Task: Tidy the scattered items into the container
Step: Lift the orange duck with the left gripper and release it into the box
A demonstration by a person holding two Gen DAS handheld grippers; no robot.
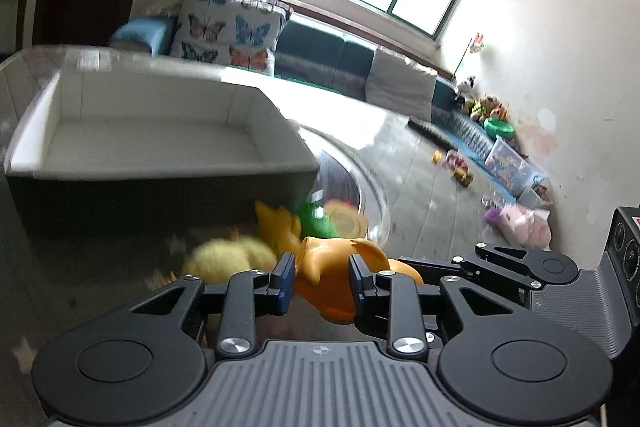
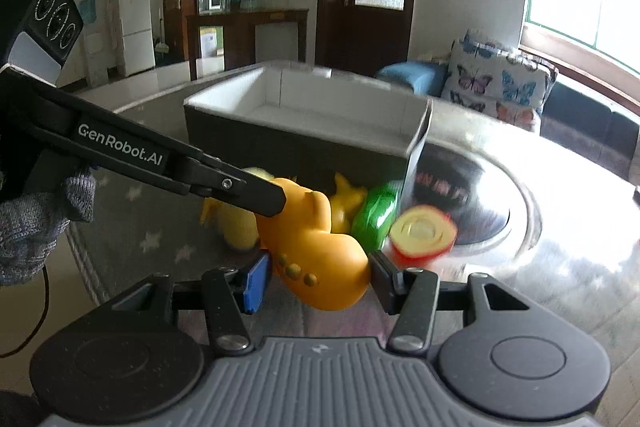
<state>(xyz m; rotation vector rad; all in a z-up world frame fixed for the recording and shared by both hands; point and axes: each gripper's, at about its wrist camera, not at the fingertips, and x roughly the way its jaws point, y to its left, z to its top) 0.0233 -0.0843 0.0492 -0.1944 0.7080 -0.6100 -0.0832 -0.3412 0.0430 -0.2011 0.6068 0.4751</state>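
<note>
An orange toy animal [image 2: 316,259] lies on the glass table in front of a dark box with a white lining [image 2: 304,115]. My right gripper [image 2: 316,283] is open with the toy's rear between its fingers. My left gripper [image 1: 322,279] is open around the toy's [image 1: 332,267] head end; it also shows in the right wrist view [image 2: 268,199] touching the toy's top. A yellow plush [image 1: 232,255], a yellow figure [image 2: 346,199], a green toy [image 2: 378,213] and a red-rimmed round piece [image 2: 424,233] lie beside the box [image 1: 160,131].
The round glass table [image 2: 532,227] has a chrome-rimmed base under it. A sofa with a butterfly cushion [image 2: 496,83] stands behind. Toys and bins [image 1: 508,163] line the far wall on the floor.
</note>
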